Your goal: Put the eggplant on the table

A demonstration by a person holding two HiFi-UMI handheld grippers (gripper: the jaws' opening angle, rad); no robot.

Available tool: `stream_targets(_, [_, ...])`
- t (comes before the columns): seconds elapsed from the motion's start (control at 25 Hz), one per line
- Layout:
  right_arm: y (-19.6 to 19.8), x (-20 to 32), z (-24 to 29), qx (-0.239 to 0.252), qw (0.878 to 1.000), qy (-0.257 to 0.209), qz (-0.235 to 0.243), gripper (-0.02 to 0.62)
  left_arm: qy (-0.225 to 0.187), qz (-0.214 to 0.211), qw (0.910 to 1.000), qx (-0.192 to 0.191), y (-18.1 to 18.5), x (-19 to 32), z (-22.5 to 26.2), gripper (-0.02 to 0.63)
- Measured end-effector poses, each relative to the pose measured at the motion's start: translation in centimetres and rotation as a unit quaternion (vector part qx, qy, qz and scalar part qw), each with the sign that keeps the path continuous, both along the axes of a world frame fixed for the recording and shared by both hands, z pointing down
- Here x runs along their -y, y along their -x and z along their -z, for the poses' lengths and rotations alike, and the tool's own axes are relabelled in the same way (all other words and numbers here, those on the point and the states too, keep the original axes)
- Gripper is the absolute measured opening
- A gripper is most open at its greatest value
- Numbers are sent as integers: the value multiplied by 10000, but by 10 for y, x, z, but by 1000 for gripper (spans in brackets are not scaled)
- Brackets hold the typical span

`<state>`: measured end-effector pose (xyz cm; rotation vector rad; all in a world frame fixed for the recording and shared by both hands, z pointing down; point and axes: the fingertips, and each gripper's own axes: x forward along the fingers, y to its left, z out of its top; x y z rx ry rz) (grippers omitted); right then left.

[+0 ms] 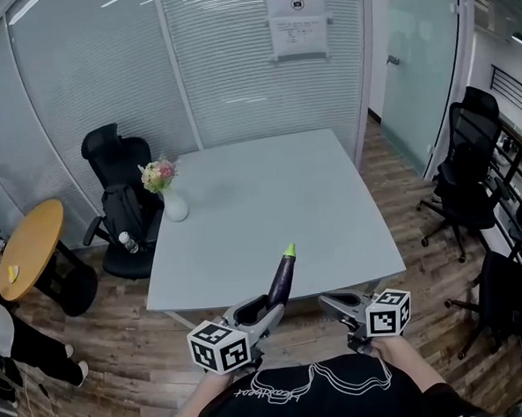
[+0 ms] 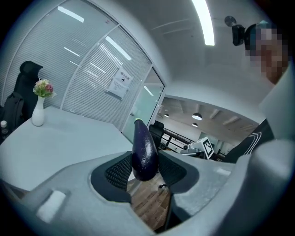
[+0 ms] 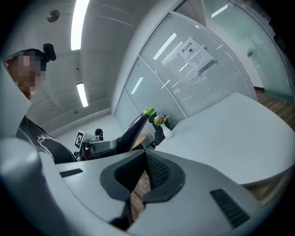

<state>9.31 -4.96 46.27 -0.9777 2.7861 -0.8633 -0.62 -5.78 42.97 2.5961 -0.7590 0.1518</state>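
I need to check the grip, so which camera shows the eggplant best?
The left gripper view: the eggplant fills the centre, clamped in the left tool. The head view shows it small, tip up, seen against the table. The right gripper view shows it from the side, farther off.

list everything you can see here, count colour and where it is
eggplant: one, dark purple with green tip, tip up, front centre
table: one, pale grey, centre
vase of flowers: one, white vase with pink and yellow blooms, near the table's left edge
round table: one, yellow-brown, far left
office chairs: at least two, black, either side of the table
paper notices: two, white, on the glass wall
left hand-held gripper: one, grey, shut on the eggplant
right hand-held gripper: one, grey, jaws together, empty
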Motion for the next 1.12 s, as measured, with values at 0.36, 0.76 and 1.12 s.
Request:
stream_targets(0.36, [33, 85, 3, 133, 9998, -31, 130, 6, -34, 102, 9999, 67, 35, 86, -3, 187])
stream_targets(0.76, [42, 114, -14, 38, 9997, 210, 147, 6, 154, 251, 9996, 43, 51, 119, -21, 187])
stream_targets(1.12, [50, 164, -28, 132, 9980, 424, 451, 6, 311, 601, 9976, 164, 57, 161, -34, 187])
